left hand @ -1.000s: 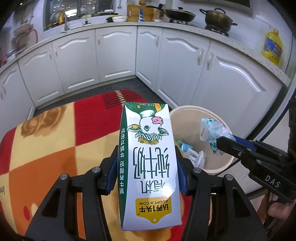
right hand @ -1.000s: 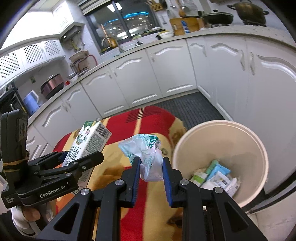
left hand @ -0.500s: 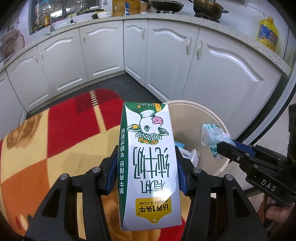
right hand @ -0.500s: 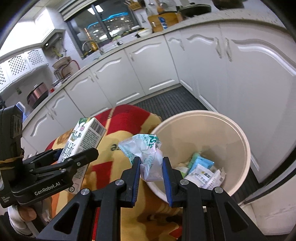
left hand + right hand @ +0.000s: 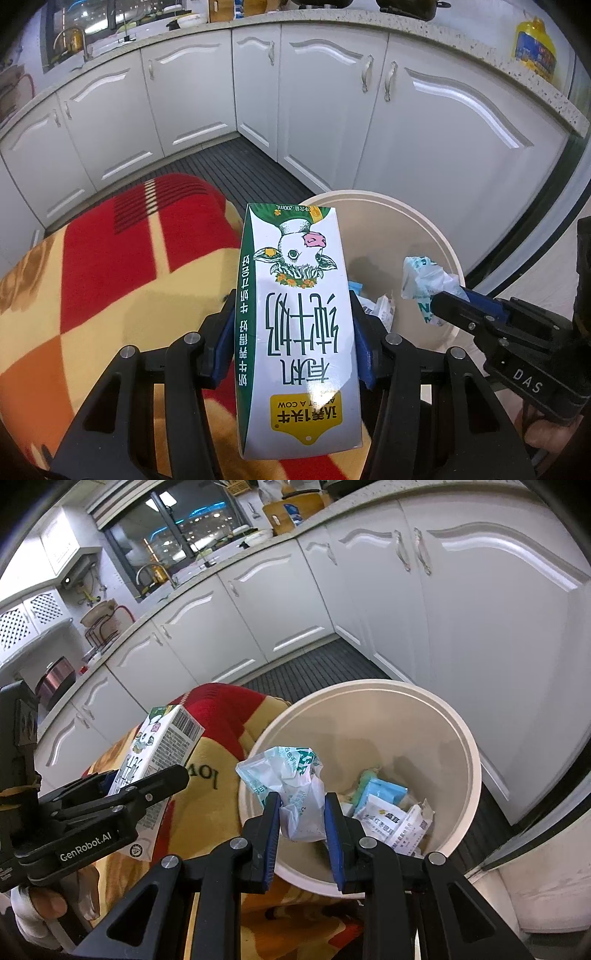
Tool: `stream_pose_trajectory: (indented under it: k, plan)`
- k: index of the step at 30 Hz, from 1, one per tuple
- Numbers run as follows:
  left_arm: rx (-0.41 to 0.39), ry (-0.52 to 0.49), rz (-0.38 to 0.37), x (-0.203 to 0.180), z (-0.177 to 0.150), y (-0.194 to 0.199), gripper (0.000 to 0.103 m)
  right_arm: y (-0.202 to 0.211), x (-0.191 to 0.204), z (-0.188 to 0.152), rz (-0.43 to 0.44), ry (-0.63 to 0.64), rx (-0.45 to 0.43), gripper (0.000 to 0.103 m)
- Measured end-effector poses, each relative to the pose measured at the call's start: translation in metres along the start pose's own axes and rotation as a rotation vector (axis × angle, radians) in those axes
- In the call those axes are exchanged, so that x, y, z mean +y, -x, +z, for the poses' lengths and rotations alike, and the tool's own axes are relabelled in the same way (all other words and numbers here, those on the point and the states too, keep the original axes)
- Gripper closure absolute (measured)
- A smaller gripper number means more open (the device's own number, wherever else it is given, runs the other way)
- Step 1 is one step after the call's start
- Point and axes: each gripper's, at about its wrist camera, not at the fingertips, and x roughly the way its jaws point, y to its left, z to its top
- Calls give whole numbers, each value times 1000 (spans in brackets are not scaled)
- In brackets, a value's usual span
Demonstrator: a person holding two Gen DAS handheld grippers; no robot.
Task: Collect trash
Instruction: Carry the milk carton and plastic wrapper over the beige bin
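— Light, both my views?
— Indoor, fairly bright, from overhead; white glare streaks on the cabinet doors (image 5: 436, 122); a soft sheen low on the milk carton (image 5: 299, 310) clamped in my left gripper (image 5: 295, 332); the window (image 5: 184, 528) dark, with small lit points in it.
— Shadows?
— Soft, inside the bin (image 5: 469, 760), under the crumpled wrapper (image 5: 295, 794).
— Picture faults?
— Strong fisheye bending; counter lines curve; black vignette at every corner; centre sharp, edges slightly smeared.

Both wrist views close, angled down; share bin (image 5: 439, 236) (image 5: 469, 753).
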Motion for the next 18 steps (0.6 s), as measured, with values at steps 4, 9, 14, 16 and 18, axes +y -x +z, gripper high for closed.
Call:
stream_pose_trajectory:
  k: [4, 9, 14, 16, 18]
  plan:
    - [14, -8, -5, -3, 2, -6, 52, -7, -7, 0, -13, -10, 12, 81]
    - [26, -10, -4, -7, 3, -14, 52, -12, -16, 0, -21, -29, 24, 81]
    - [36, -14, 1, -10, 4, -20, 52, -16, -17, -1, -25, -33, 34, 81]
    - [40, -16, 1, -11, 4, -23, 52, -18, -17, 0, -29, -37, 38, 81]
    - [43, -17, 1, -12, 5, -25, 52, -19, -19, -1, -33, -45, 39, 81]
